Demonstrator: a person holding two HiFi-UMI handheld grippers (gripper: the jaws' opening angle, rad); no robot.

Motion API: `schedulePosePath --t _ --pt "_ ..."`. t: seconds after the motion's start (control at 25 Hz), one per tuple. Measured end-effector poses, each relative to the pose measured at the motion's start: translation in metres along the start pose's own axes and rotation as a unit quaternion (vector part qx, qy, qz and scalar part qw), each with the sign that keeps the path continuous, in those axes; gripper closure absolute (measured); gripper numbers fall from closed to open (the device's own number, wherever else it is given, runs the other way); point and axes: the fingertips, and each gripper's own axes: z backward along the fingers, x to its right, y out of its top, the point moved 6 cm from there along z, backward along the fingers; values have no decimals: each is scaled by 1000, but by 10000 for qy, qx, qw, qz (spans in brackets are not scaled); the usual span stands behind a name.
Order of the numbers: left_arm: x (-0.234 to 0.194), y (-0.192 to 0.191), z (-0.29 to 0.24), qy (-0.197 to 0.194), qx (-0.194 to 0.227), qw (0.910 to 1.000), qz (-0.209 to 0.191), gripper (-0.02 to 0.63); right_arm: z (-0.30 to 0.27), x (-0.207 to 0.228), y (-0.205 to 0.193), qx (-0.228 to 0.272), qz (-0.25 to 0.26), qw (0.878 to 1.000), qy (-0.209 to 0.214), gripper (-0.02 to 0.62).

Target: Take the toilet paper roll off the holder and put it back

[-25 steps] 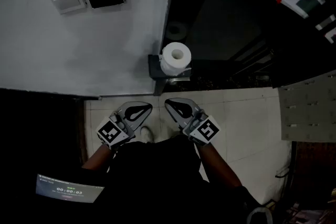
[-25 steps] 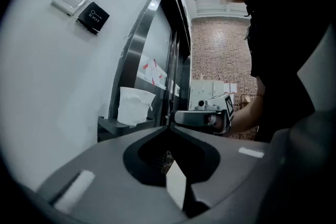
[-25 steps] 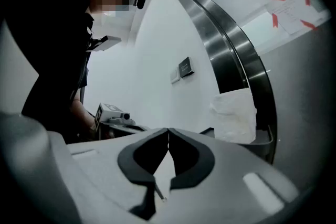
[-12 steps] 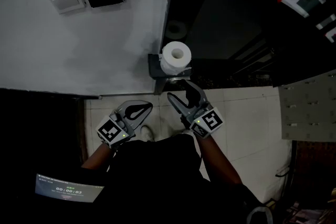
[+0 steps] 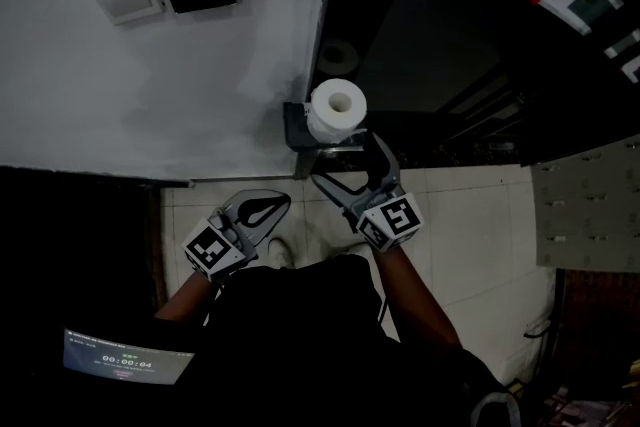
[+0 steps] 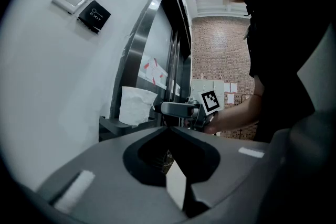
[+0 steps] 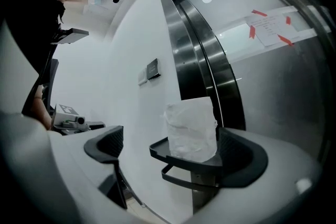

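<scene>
The smooth white wall (image 5: 150, 85) and the curved brushed-steel door frame (image 7: 205, 60) beside it run past the edges of every view, and the dark glass behind the frame is too dim to read. The dark tray-shaped holder (image 7: 181, 157), with a thin rail looped beneath it, juts out at the wall's corner; in the head view the roll covers most of it. The white toilet paper roll (image 5: 336, 111) stands upright on that tray, its long axis vertical, core hole facing up, its side crinkled. The right gripper (image 5: 348, 162) has just been opening: its grey fingers are spread wide just short of the roll, pressing on nothing. The left gripper (image 5: 272, 207) hangs well back, fingers clenched together, empty.
</scene>
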Motion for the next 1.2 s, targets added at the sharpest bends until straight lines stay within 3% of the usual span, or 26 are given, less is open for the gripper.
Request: schedulePosePath --t 0.64,1.2 --pt "-7 0 4 143 25 9999 0 603 -41 23 19 -369 302 9986 -207 40" --pt "-11 -5 5 175 -3 9998 21 603 -55 28 18 -875 418 9920 -802 51"
